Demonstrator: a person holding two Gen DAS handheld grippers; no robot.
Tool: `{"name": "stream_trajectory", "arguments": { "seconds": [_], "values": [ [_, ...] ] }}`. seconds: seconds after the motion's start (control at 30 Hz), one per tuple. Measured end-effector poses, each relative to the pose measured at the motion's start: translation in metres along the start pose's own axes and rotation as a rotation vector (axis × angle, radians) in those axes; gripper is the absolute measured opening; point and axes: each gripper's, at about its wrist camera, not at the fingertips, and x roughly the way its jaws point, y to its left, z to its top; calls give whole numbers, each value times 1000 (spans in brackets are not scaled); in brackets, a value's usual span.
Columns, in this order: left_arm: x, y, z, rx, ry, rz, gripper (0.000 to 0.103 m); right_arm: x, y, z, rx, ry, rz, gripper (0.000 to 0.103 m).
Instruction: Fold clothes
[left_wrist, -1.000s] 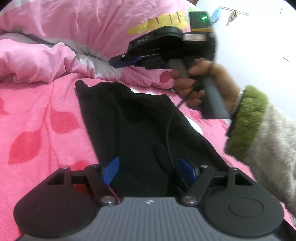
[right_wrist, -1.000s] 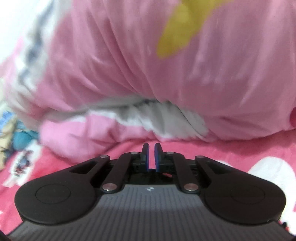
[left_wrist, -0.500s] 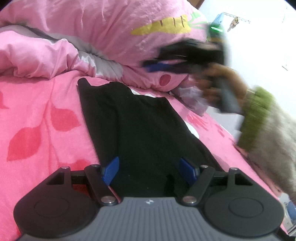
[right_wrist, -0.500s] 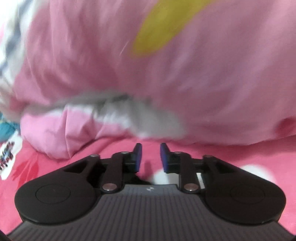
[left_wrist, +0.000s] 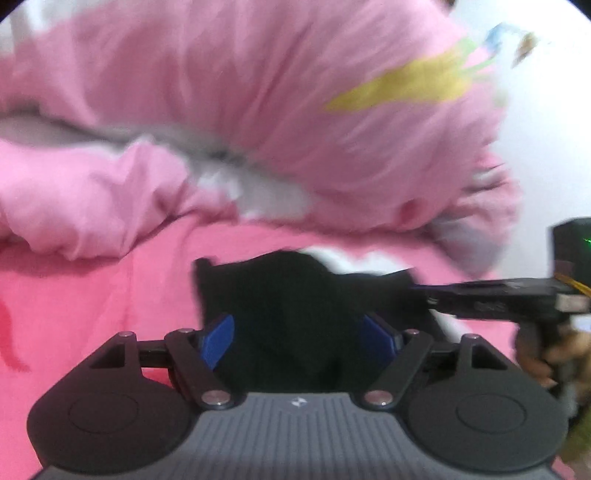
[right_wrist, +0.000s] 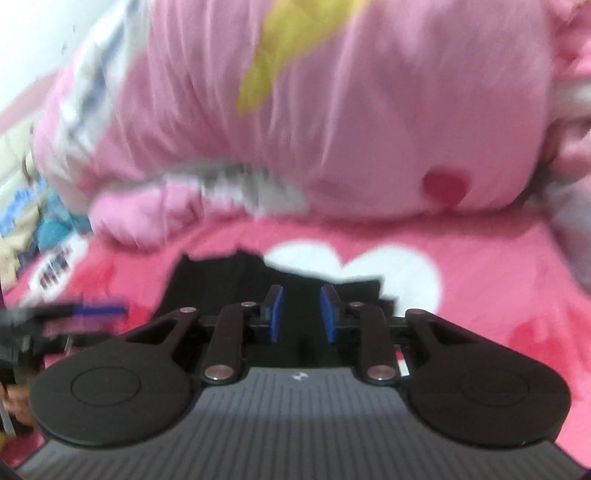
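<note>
Your left gripper has its blue pads spread wide over the near part of a black garment. The garment lies flat on a pink bedsheet, short of the heaped pink quilt. Half a second ago you saw a long stretch of black cloth running toward the quilt; now only its far end fills your view, so your left gripper has come in low and close.

Your right gripper was up in front of the quilt with pads nearly touching a second ago. It has since dropped to the garment's right-hand edge, beside a white heart printed on the sheet, with pads parted and nothing between them.

Both views are blurred. Judging by this, both tools are lining up on the garment's far end, probably for a grasp.
</note>
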Motion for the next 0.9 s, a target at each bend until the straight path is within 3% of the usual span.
{"name": "stream_trajectory", "arguments": {
  "seconds": [0.03, 0.1, 0.17, 0.3, 0.4, 0.53, 0.6, 0.77, 0.9],
  "values": [
    [12, 6, -1, 2, 27, 35, 72, 15, -2, -6, -10, 10, -10, 19],
    [11, 18, -4, 19, 15, 21, 70, 36, -15, -12, 5, 27, -26, 15],
    [9, 27, -5, 24, 9, 12, 70, 42, -39, -16, 69, 3, -56, 0],
    [1, 35, 4, -13, 22, 12, 71, 27, -85, -22, 203, -42, -157, 3],
    [-33, 24, -6, 28, 39, 10, 73, -4, -87, -27, 222, -78, -162, 7],
    [-78, 9, -19, 83, 61, 8, 75, -65, -34, -34, 29, -135, -103, 7],
    [-101, 2, -26, 111, 72, 7, 75, -86, 3, -46, -89, -109, -61, 7],
    [-162, -14, -75, 85, 148, -72, 75, -114, 91, -107, -318, 33, 113, 6],
    [-201, -25, -122, 8, 222, -153, 75, -101, 110, -159, -355, 183, 107, 5]
  ]
}}
